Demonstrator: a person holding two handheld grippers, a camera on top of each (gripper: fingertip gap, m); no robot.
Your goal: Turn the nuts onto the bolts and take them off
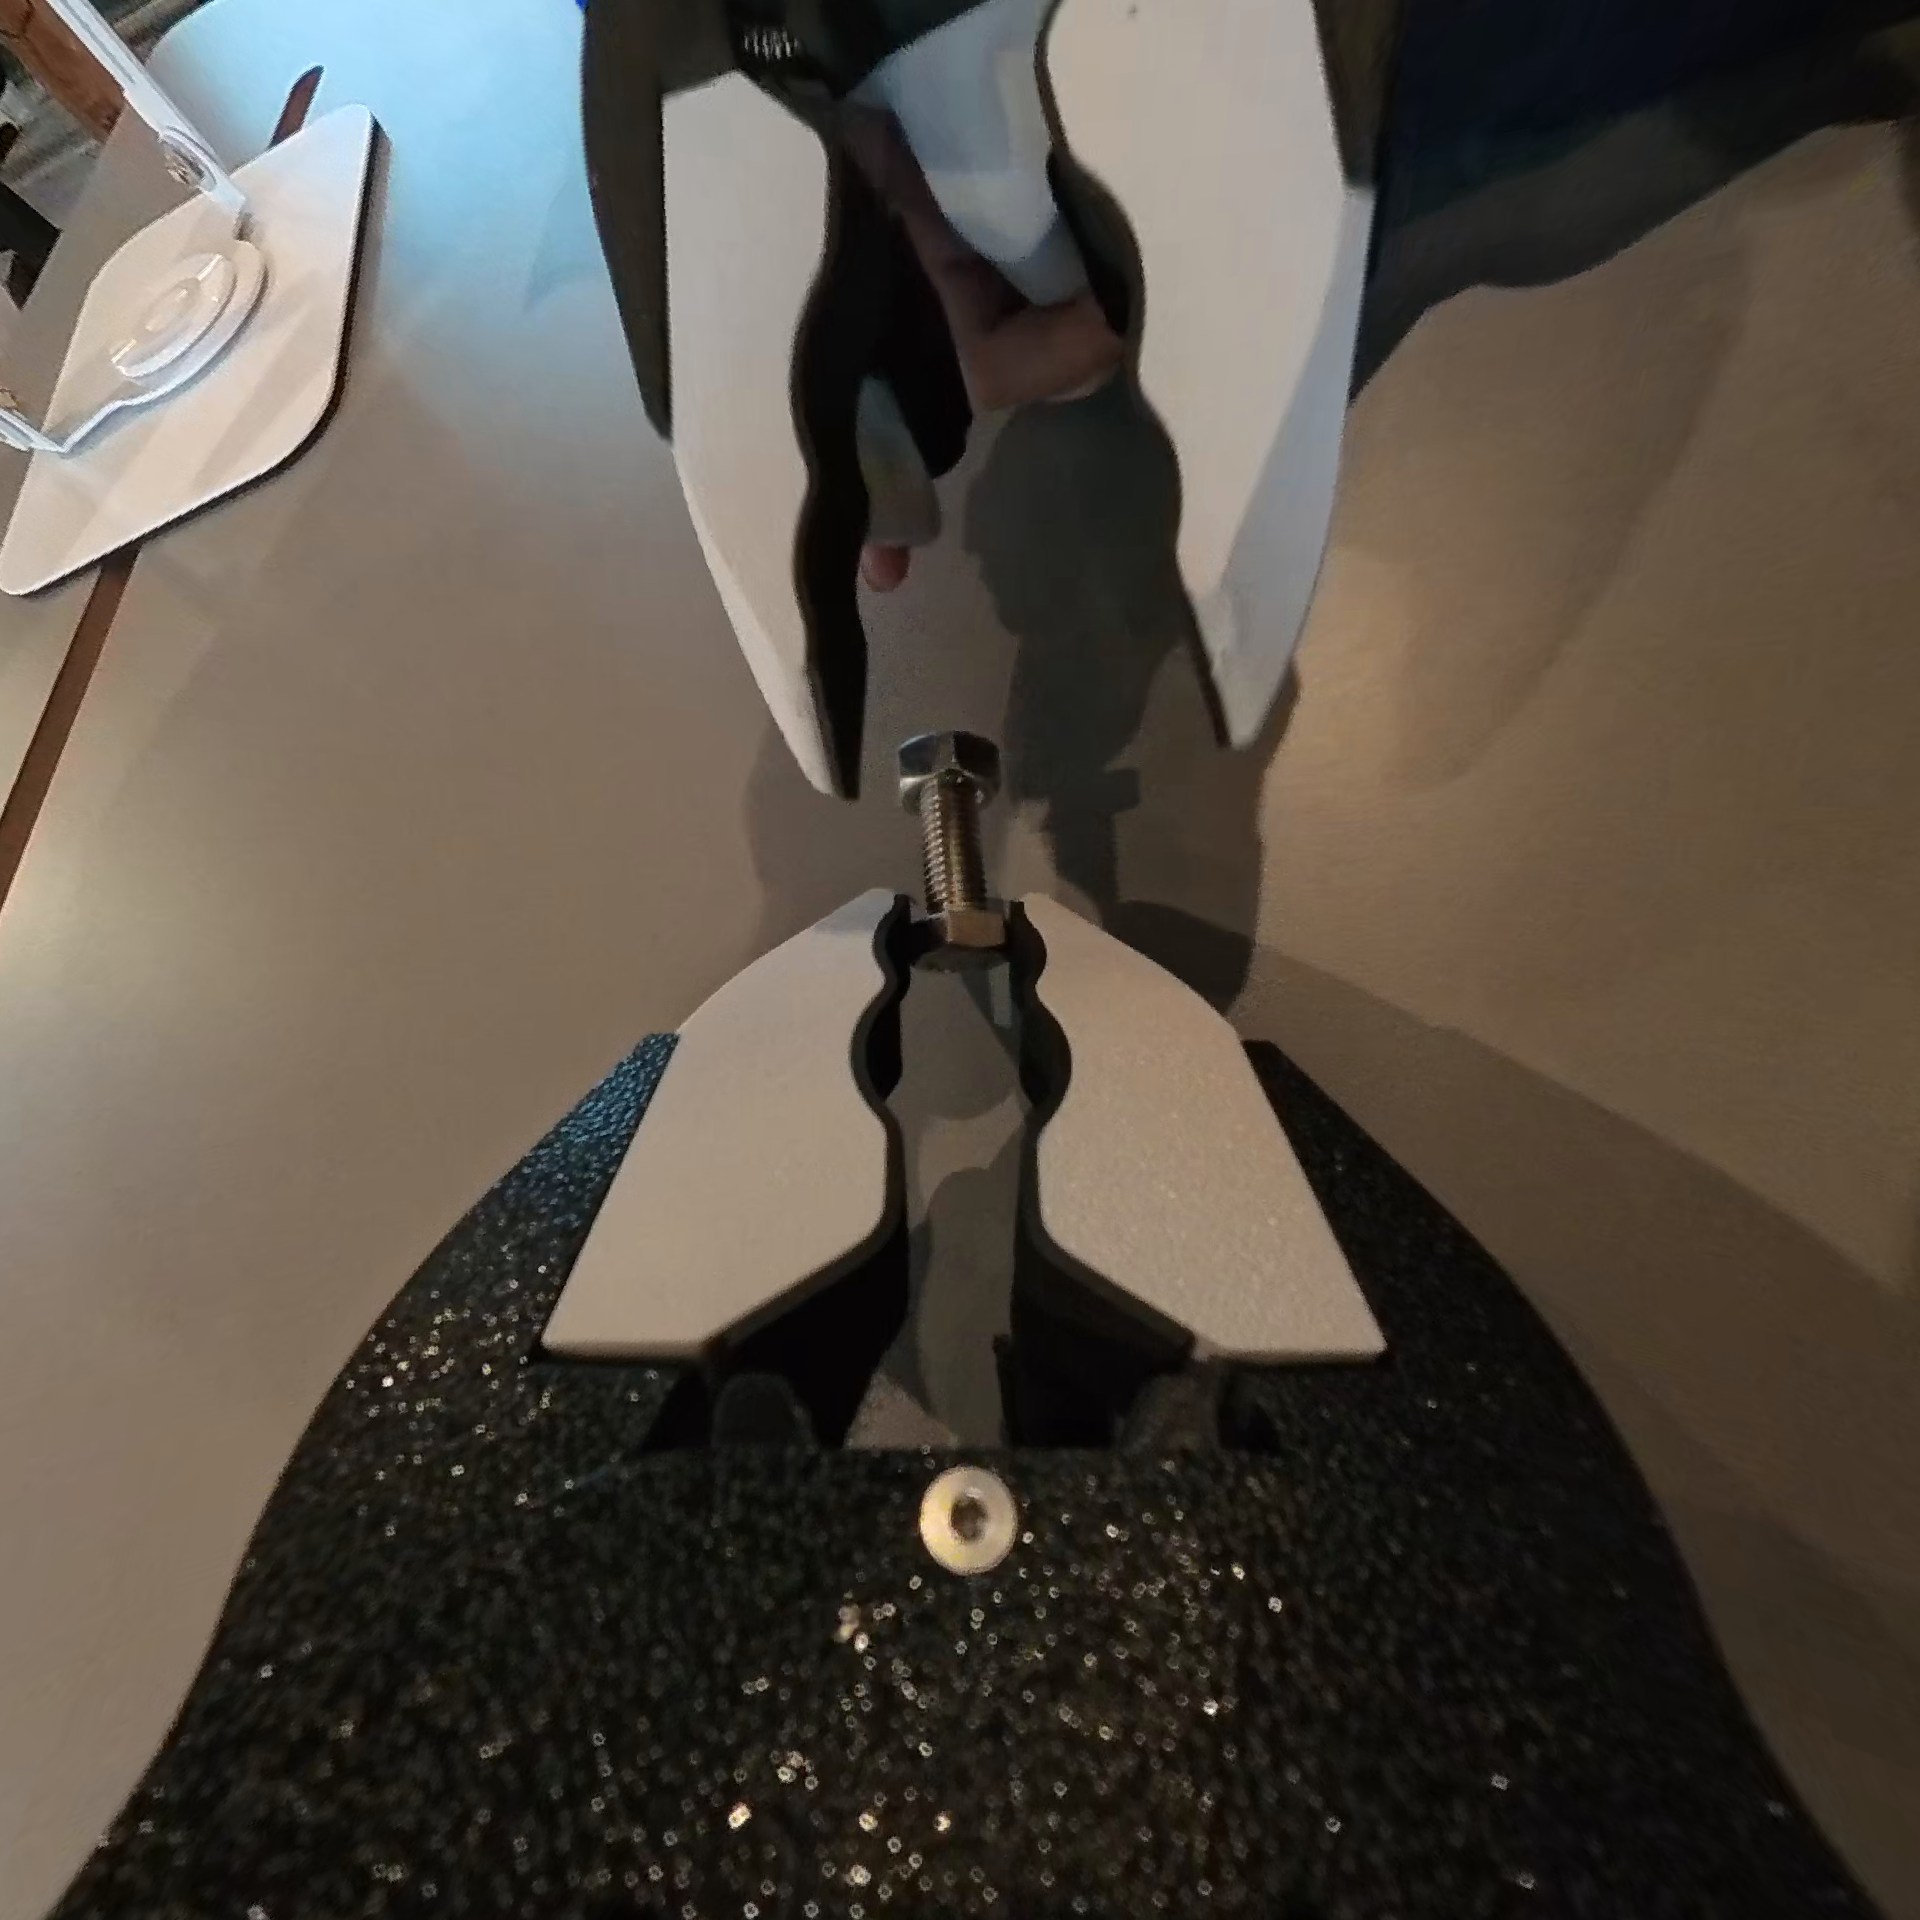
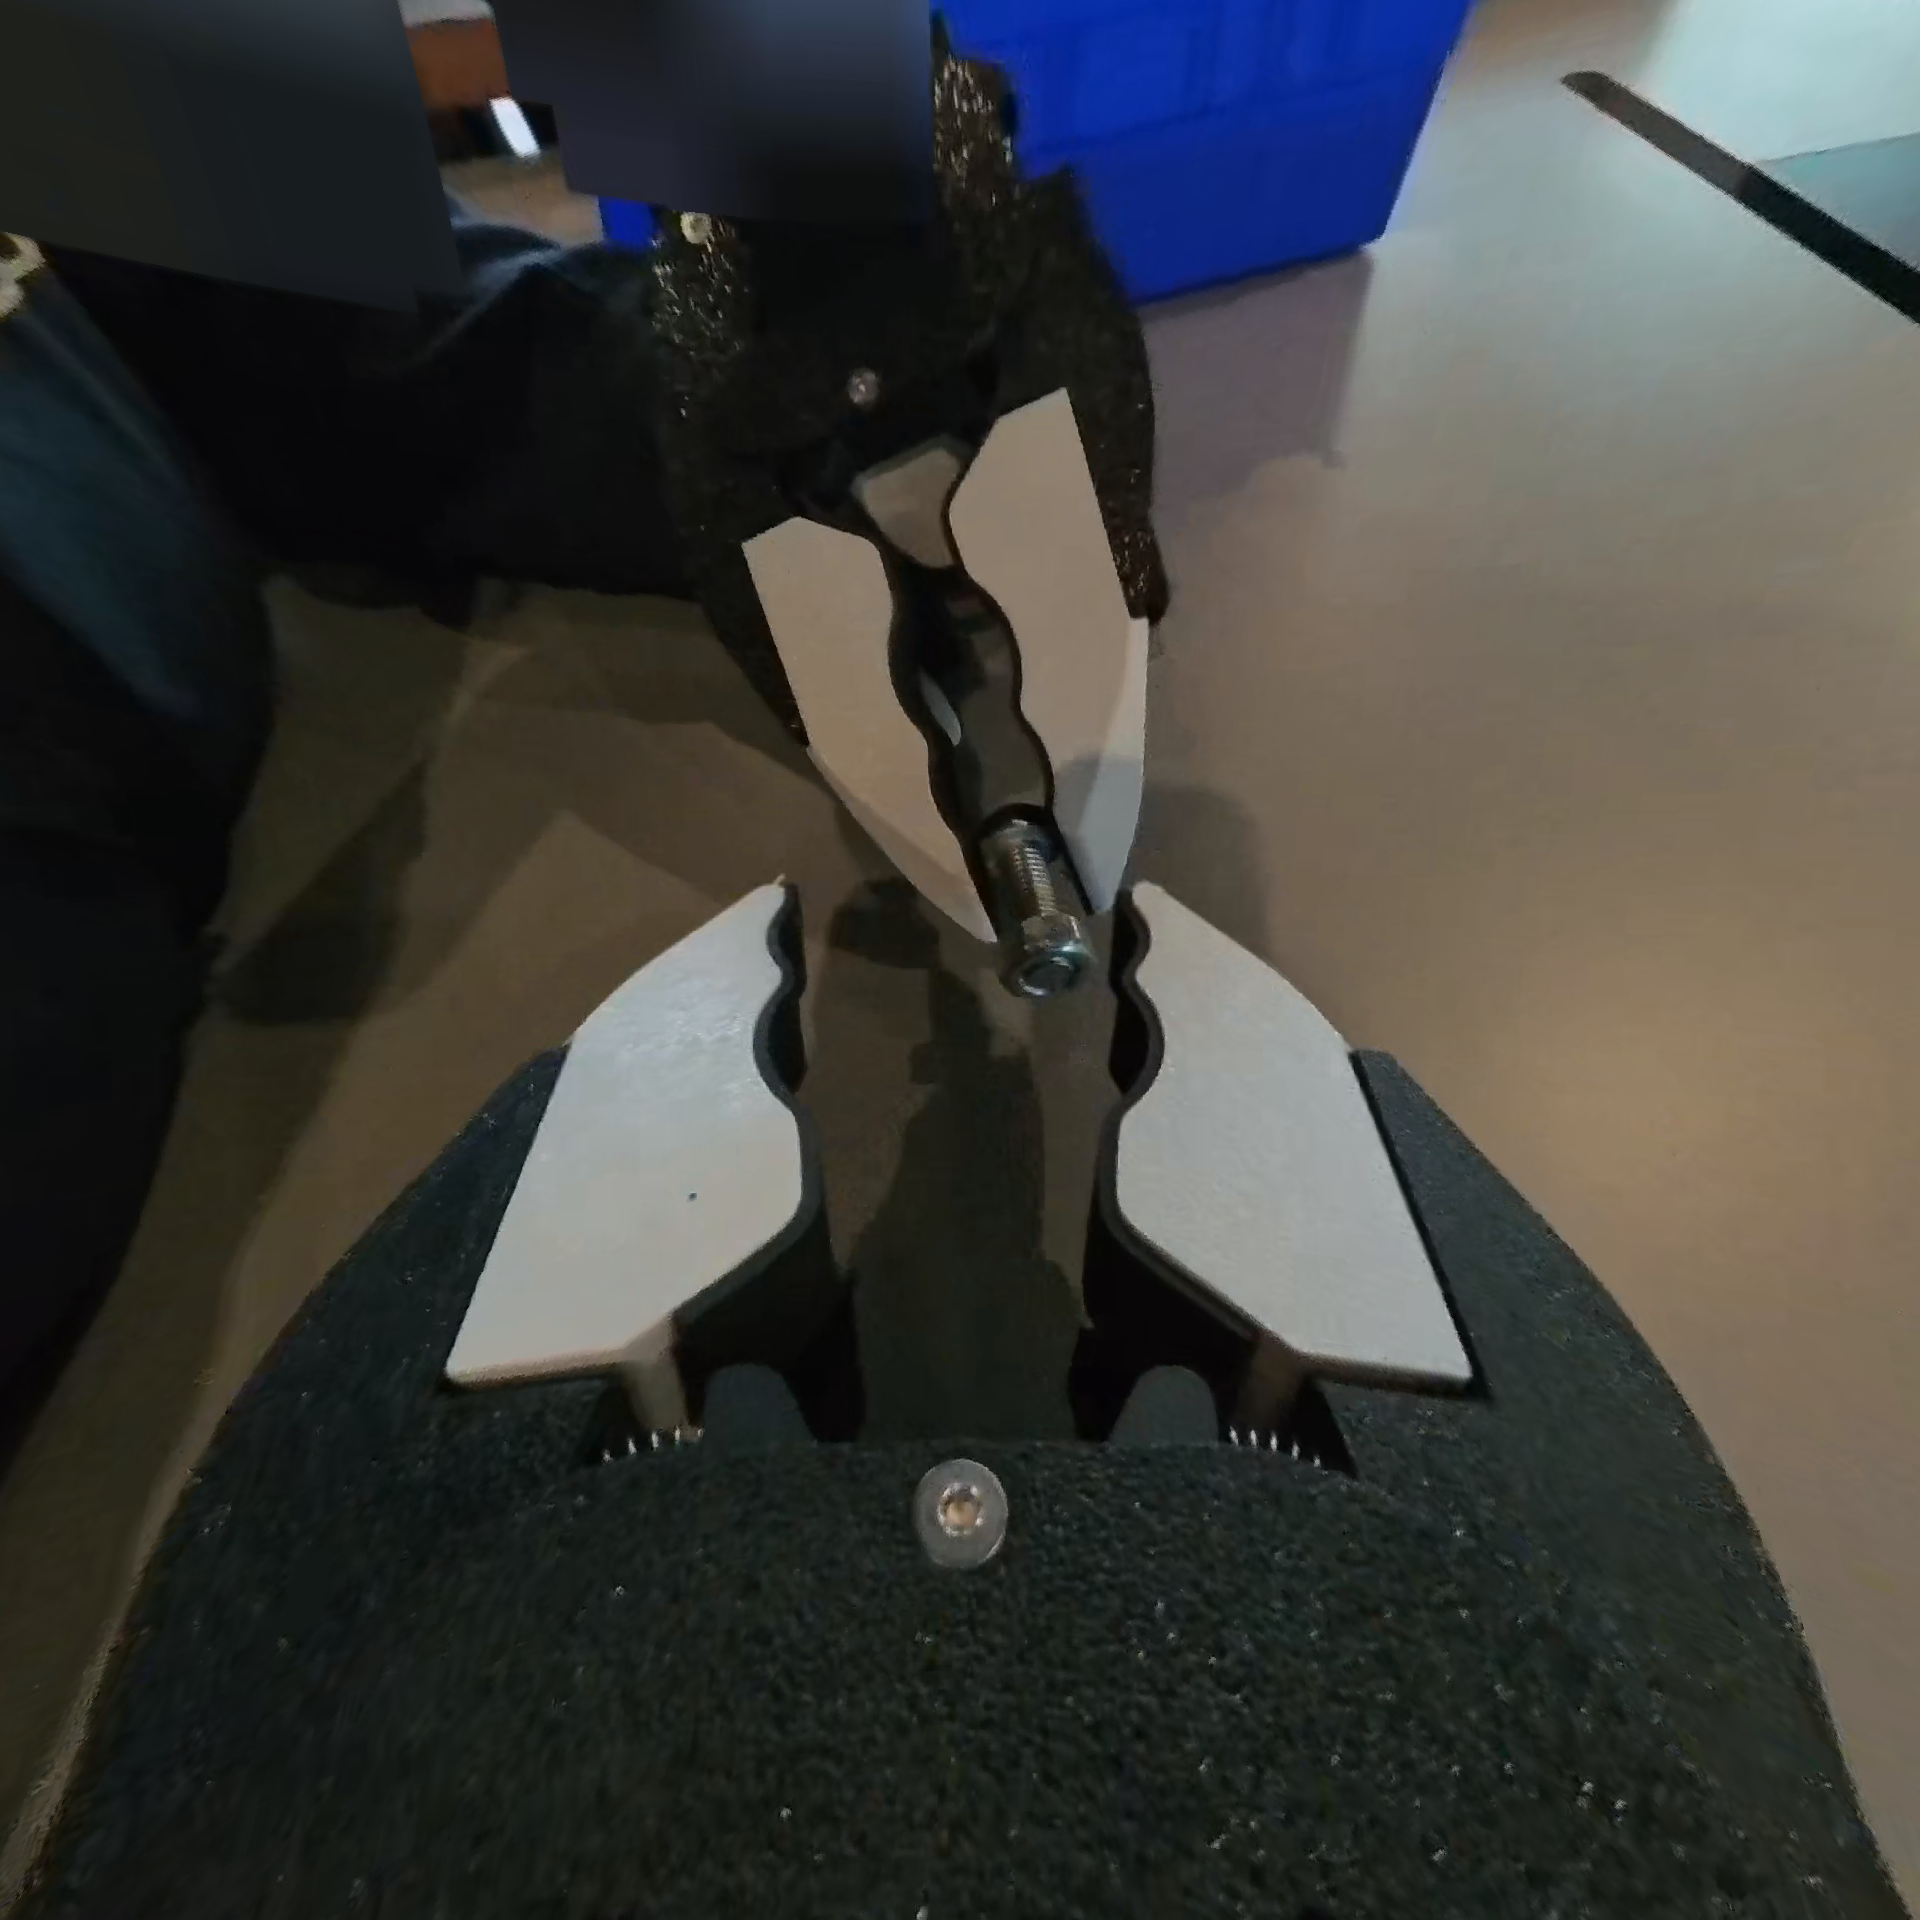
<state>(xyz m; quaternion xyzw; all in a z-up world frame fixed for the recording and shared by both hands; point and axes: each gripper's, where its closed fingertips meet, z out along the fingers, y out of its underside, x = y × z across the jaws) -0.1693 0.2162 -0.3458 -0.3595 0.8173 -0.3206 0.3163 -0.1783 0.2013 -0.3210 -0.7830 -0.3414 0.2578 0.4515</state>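
The likely failure was an off-centre close. The nut (image 1: 948,771), on the bolt's (image 1: 943,847) free end, sat nearer one right finger than the other, so the first contact could have levered the bolt askew in its narrow hold or spun the nut off onto the table (image 1: 416,831). The left gripper (image 1: 961,914) was clamped on the bolt's hex end. The right gripper (image 2: 956,909) stood wide open and empty, its tips either side of the nut.

Both the left gripper (image 1: 958,914) and the right gripper (image 2: 961,914) have speckled black bodies, one silver hex-socket screw (image 1: 968,1536) at six o'clock, and pale grey wavy-edged fingers (image 2: 665,1164).
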